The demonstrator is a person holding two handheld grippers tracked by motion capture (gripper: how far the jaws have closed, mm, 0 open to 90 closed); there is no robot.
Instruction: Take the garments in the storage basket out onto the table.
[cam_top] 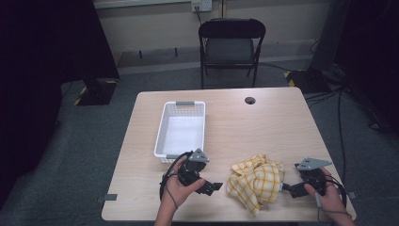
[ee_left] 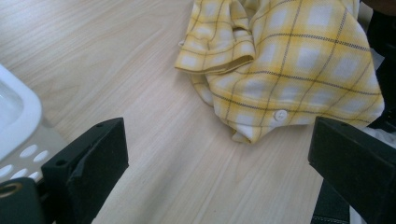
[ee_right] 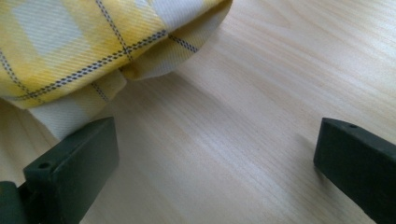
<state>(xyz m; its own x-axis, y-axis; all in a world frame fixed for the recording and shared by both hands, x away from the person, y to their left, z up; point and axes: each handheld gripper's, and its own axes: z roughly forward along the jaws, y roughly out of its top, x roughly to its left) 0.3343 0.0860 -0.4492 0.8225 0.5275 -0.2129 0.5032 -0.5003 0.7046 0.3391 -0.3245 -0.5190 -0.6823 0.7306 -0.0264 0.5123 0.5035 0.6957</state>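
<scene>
Your tongs: left tongs (cam_top: 217, 185) and right tongs (cam_top: 283, 187) both gape wide, holding nothing.
Room: bare light wooden bench (cam_top: 263, 127) beyond.
Count: one crumpled yellow checked shirt (cam_top: 256, 181), one white plastic basket (cam_top: 181, 128).

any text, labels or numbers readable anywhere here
None can be read. The yellow plaid shirt, the white basket, the wooden table and both grippers carry no visible lettering; the wall outlet is too small to show any marking.
</scene>
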